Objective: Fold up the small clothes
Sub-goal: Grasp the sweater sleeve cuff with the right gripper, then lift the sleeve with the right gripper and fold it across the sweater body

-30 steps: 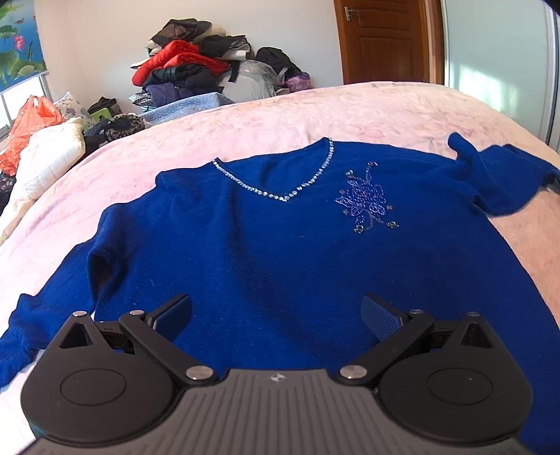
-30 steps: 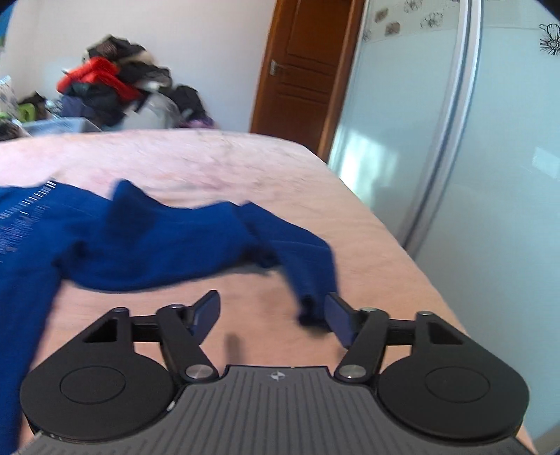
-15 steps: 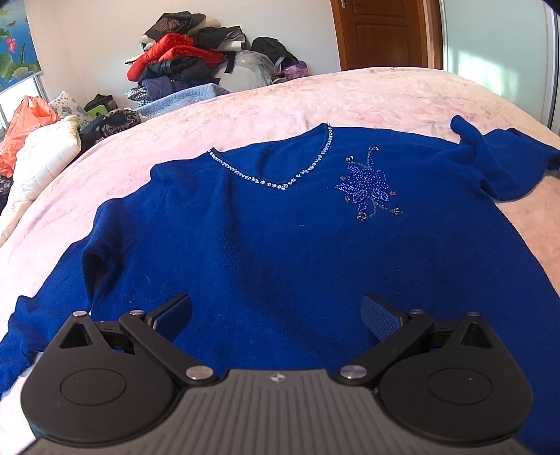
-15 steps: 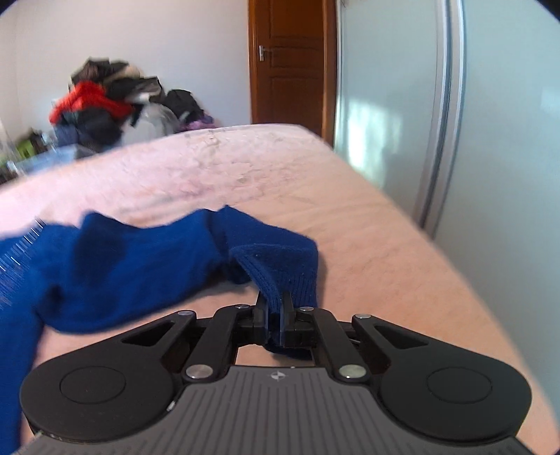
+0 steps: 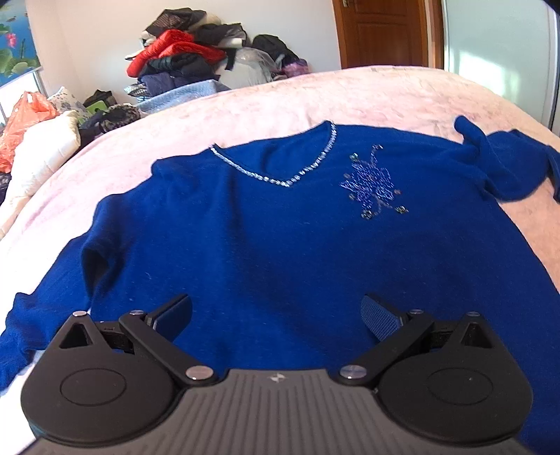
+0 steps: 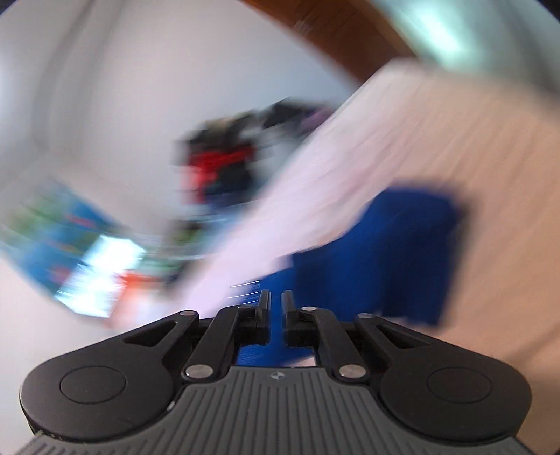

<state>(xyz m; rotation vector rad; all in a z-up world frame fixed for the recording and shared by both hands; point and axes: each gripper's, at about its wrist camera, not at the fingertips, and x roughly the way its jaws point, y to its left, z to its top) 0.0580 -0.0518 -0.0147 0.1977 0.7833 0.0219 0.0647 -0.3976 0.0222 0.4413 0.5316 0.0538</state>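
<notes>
Blue V-neck sweater [image 5: 280,245] lies front-up, spread flat on the pink bedspread [image 5: 385,94]. Beaded trim runs along the neckline, and a beaded flower motif [image 5: 371,185] sits on the chest.

Left gripper [image 5: 276,315]: jaws wide apart, nothing between the pads. It hangs just over the lower body of the sweater, pointing down and toward the neckline. Whether the tips touch the knit cannot be told. One sleeve trails off past the gripper's left side toward the bed edge. The other sleeve [image 5: 504,168] is bunched and folded back at the far right of that view.

Right gripper [image 6: 275,304]: view heavily motion-blurred and rolled. Jaws stand nearly together with a narrow gap. They have just been opening slightly from a full clamp. Blue sweater fabric [image 6: 378,259] shows in the gap and directly behind the fingers, but whether the pads press on it cannot be told. The rest of that blue fabric lies just ahead and to the right of the jaws on the bedspread.

Background: pile of clothes [image 5: 196,52] against the far wall, wooden door [image 5: 381,31] to the right of it.
</notes>
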